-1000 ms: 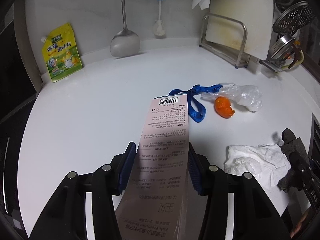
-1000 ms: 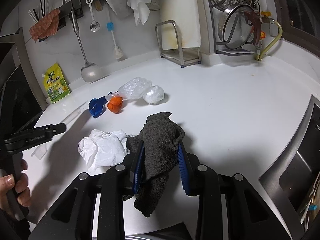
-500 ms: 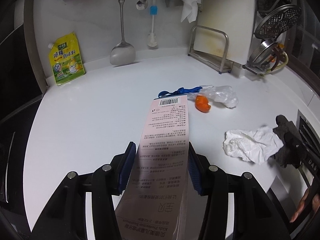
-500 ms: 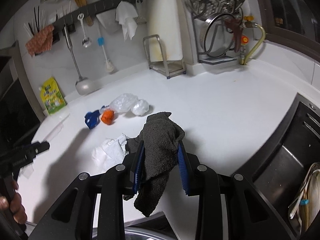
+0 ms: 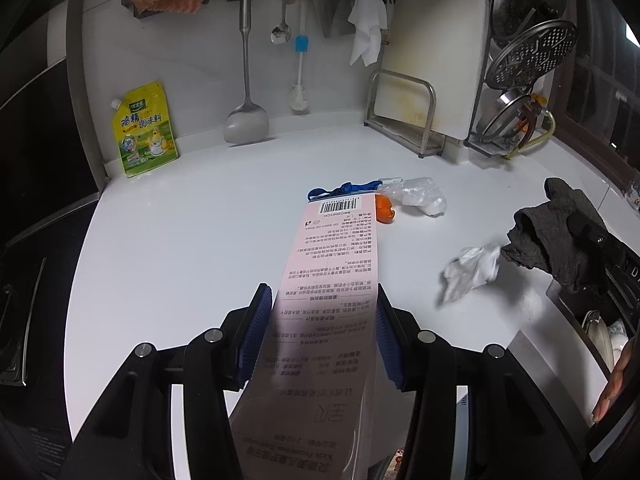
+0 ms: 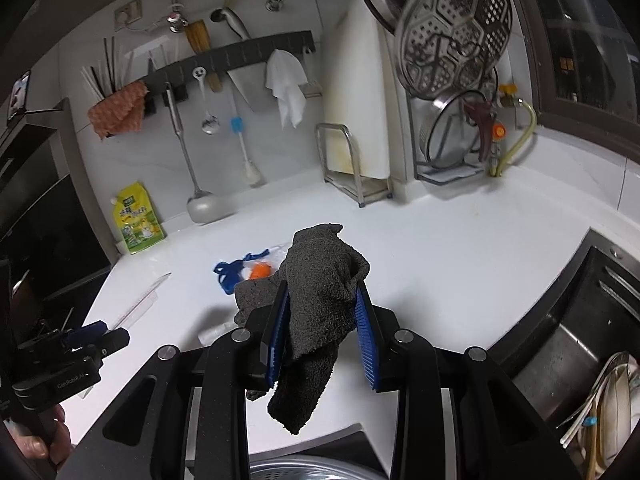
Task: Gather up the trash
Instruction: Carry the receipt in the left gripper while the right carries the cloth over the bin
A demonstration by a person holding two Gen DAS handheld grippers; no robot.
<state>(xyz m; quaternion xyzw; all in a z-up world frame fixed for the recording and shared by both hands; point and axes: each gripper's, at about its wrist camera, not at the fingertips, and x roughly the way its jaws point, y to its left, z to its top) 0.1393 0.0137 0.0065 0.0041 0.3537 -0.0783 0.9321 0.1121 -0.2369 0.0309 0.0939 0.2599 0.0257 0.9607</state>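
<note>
Carry-off step. Left gripper (image 5: 318, 332) has its jaws clamped on a pink box (image 5: 332, 280), lifted clear of the desk (image 5: 180, 248). Right gripper (image 6: 322, 328) has its jaws pinched on a grey rag (image 6: 320, 280), also aloft.

Next: likely drop the box in a bin, none in view. Tissue (image 5: 472, 270), peel (image 5: 385, 208) and bag (image 5: 420, 196) remain on the desk.

Versus a second ago: both hands are higher and further back; grips unchanged.

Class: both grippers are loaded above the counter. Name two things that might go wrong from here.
The long pink package juts far past the left gripper and might sweep the orange peel.

The grey cloth droops from the right gripper and might snag or slip.
</note>
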